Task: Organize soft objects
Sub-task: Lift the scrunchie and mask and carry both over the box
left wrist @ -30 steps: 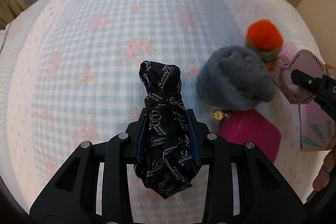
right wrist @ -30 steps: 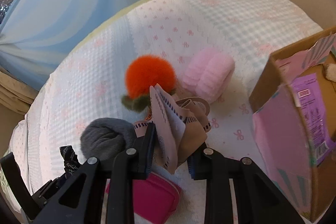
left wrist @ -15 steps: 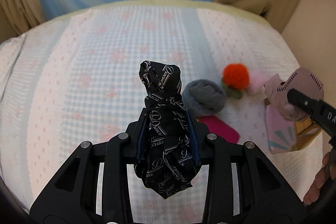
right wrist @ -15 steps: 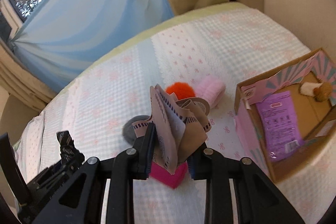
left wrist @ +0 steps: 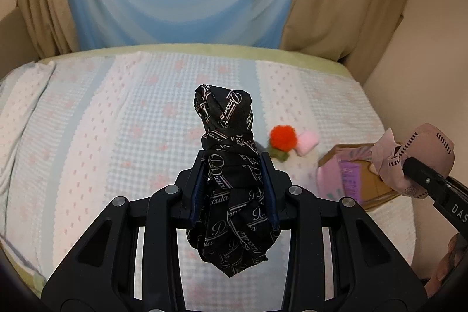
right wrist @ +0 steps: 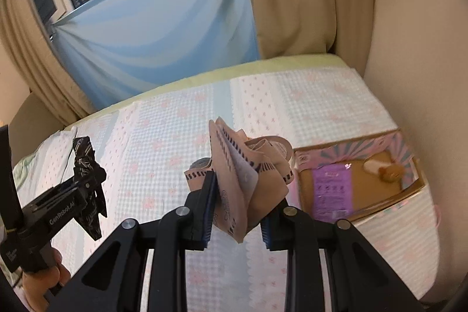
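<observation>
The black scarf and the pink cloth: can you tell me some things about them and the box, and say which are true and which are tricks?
1. The left hand-held gripper is squeezing a knotted black scarf with white writing. True.
2. The right hand-held gripper is empty. False: it is shut on a folded pink cloth.
3. The cardboard box lies on the bed, open at the top. True.
4. The black scarf is lying flat on the bed. False: it is held up in the air.
5. The orange pom-pom sits inside the box. False: it rests on the bed beside a pink fluffy thing.
</observation>
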Available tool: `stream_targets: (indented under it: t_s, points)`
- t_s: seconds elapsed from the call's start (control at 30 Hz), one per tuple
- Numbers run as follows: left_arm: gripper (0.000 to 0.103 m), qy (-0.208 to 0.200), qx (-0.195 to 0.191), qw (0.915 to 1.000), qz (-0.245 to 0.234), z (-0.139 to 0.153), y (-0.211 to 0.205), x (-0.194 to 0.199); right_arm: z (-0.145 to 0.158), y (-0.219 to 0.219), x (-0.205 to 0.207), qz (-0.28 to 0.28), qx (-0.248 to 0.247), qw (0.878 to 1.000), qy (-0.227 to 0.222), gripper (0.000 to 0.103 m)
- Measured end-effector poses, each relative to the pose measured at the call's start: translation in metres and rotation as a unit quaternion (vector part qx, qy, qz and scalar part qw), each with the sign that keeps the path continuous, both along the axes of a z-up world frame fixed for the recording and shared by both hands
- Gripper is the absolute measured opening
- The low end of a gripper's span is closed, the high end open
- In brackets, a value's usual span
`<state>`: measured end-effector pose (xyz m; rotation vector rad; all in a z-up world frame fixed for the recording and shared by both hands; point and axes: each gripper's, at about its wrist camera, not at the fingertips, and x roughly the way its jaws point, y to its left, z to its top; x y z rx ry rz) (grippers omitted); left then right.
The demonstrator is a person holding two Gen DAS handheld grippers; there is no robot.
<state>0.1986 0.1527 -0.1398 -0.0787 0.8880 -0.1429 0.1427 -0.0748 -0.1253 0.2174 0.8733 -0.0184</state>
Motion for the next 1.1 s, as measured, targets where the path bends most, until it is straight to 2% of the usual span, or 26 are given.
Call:
stream_targets:
  t_s: [0.17,0.33,0.47,0.77,0.87,1.1]
  points:
    - [0.031,-0.003,0.005,0.9998,-0.016,0.023,-0.025,-0.022,0.023,-0.020,-0.019,0.008,-0.005,1.000,-0.015,0.024]
    - [0.031,-0.021,-0.007,0.9995,-0.022,0.047,-0.069,-0.044,0.040,-0.052,-0.037,0.035,-0.020,0.999,-0.025,0.024]
    - [0.031,-0.034,-0.005,0.9989,-0.032,0.059,-0.120,-0.058,0.050,-0.090,-0.047,0.041,-0.029,0.998,-0.029,0.024]
    - [0.031,-0.021,-0.020,0.9972,-0.069,0.048,-0.228,-0.053,0.054,-0.190,-0.053,0.010,-0.045,0.999,-0.029,0.024]
    - [0.031,-0.002,-0.027,0.9965,-0.079,0.038,-0.259,-0.045,0.047,-0.221,-0.045,0.004,-0.047,0.999,-0.013,0.024]
    - [0.031,0.030,-0.004,0.9947,-0.099,0.008,-0.328,-0.019,0.014,-0.264,-0.013,0.020,-0.035,0.999,0.033,0.024]
